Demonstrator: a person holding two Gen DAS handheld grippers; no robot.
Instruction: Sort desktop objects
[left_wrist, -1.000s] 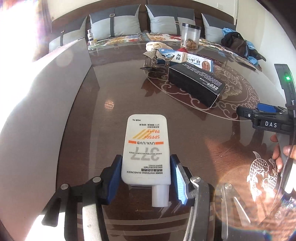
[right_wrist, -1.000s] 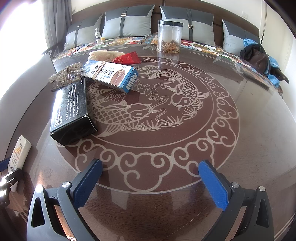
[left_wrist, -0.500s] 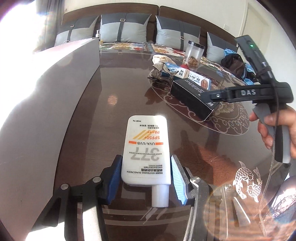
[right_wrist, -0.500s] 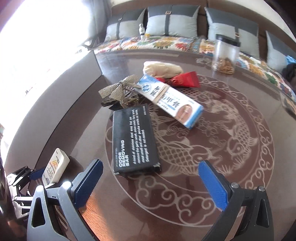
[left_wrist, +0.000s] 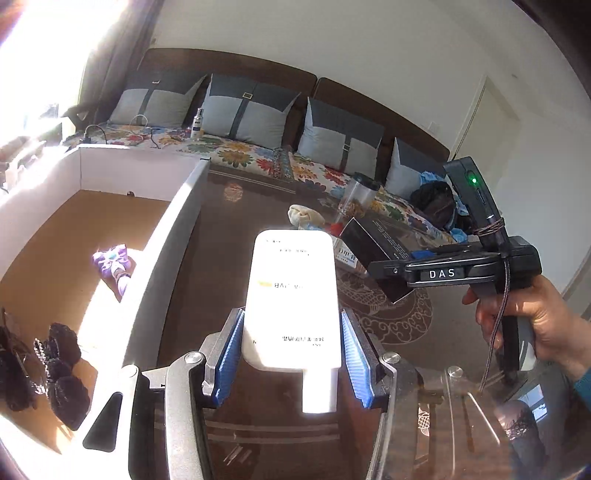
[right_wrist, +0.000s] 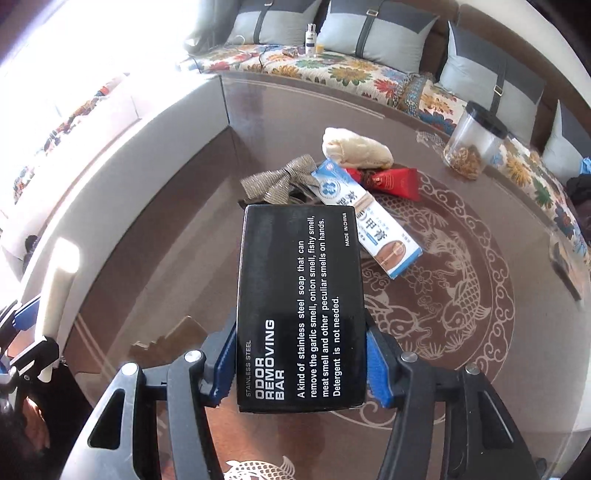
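My left gripper (left_wrist: 291, 354) is shut on a white sunscreen tube (left_wrist: 293, 295), held above the dark glass table, cap toward the camera, just right of a white box wall (left_wrist: 162, 266). My right gripper (right_wrist: 299, 365) is shut on a black odor-removing-bar box (right_wrist: 299, 306), held over the table. In the left wrist view the right gripper (left_wrist: 391, 271) holds that box (left_wrist: 373, 251) at the right. In the right wrist view the tube (right_wrist: 59, 295) shows at the far left.
The open box (left_wrist: 48, 236) at the left holds a purple item (left_wrist: 112, 264) and dark items (left_wrist: 59, 369). On the table lie a blue-white carton (right_wrist: 373, 221), red tube (right_wrist: 391, 181), glitter bow (right_wrist: 280, 181), beige bundle (right_wrist: 354, 147) and clear jar (right_wrist: 472, 147). A sofa lies beyond.
My left gripper has lifted the sunscreen tube off the table beside the box. My right gripper has moved onto the black box and closed on it.
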